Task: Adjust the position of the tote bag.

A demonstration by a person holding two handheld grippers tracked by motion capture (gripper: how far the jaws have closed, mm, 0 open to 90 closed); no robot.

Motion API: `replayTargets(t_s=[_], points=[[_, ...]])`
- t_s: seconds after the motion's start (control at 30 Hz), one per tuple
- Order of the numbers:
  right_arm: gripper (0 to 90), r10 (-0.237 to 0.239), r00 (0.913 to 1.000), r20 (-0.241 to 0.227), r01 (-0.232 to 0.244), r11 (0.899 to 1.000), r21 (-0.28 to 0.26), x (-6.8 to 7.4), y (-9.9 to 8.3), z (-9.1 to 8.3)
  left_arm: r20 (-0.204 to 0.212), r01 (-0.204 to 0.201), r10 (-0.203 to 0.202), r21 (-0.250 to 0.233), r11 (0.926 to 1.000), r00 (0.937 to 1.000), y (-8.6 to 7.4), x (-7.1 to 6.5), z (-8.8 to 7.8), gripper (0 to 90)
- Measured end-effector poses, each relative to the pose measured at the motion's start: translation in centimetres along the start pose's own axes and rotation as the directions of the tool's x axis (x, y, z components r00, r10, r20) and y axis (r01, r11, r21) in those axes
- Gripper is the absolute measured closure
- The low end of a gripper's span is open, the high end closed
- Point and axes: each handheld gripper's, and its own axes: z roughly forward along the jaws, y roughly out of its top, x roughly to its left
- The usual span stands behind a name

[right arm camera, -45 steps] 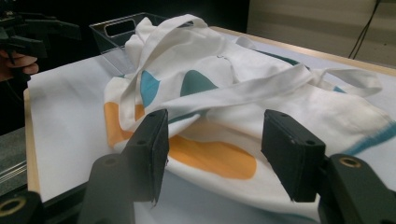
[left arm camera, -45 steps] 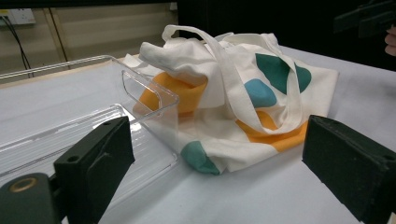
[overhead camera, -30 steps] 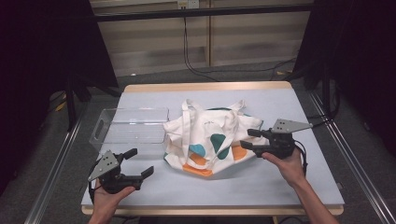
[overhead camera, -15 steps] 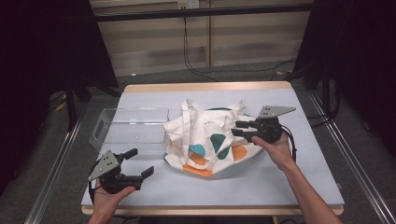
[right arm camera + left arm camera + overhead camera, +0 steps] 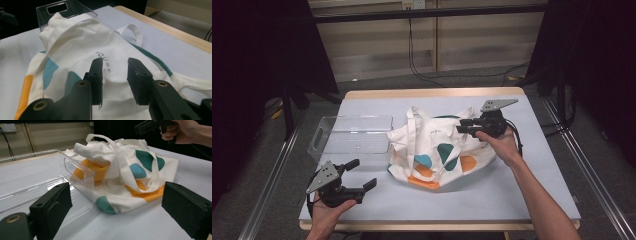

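A: Two grippers, one bag. What step is this?

B: Looks like the grab step. The tote bag [image 5: 437,152] lies crumpled in the mid of the table [image 5: 532,200], its left edge just beside the clear plastic tray [image 5: 354,132]. The right gripper [image 5: 468,126] is over the bag's top right part, pointing left.

A: Is it holding the bag yet?

B: Not yet, I think. In the right gripper view a bump of white cloth [image 5: 113,72] sits btwn the two black pads, near the small printed letters. The jaws have just been closing and stand about a third open, but there's a gap on each side of the cloth.

A: And the left gripper [image 5: 357,175]?

B: Down at the near left corner, apart from the bag. Jaws wide open, nothing in them. In its own view the bag and tray are in front of it.

A: So what's next?

B: My guess: the right one needs to squeeze more till the pads pinch that fold. It should catch enough cloth, else the fold may slip out. The left may then need to come in and take a strap [image 5: 125,157] or the other edge.
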Motion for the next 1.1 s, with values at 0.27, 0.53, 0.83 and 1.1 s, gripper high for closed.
replayTargets(t_s=[0.27, 0.53, 0.83, 1.1], points=[[63.9, -0.015, 0.9994, 0.031, 0.012, 0.998, 0.069, -1.7, 0.9, 1.5, 0.002, -0.001, 0.001, 0.005, 1.0, 1.0, 0.0, 0.0, 0.1, 8.8], [60.1, -0.008, 0.9981, 0.062, 0.001, 0.993, 0.116, -3.2, 1.8, 2.8, 0.014, -0.001, 0.001, 0.005, 1.0, 0.9999, 0.0, 0.1, 0.1, 8.7], [55.4, -0.005, 0.9978, 0.065, -0.009, 0.977, 0.211, -4.2, 1.7, 4.6, 0.014, 0.009, -0.009, 0.003, 1.0, 0.9999, 0.0, 0.1, 0.1, 8.7], [50.3, 0.002, 0.9968, 0.08, -0.022, 0.968, 0.252, -4.4, 0.9, 6.1, 0.011, 0.004, -0.004, 0.021, 0.9998, 0.9999, -0.1, 0.2, 0.3, 8.8]])
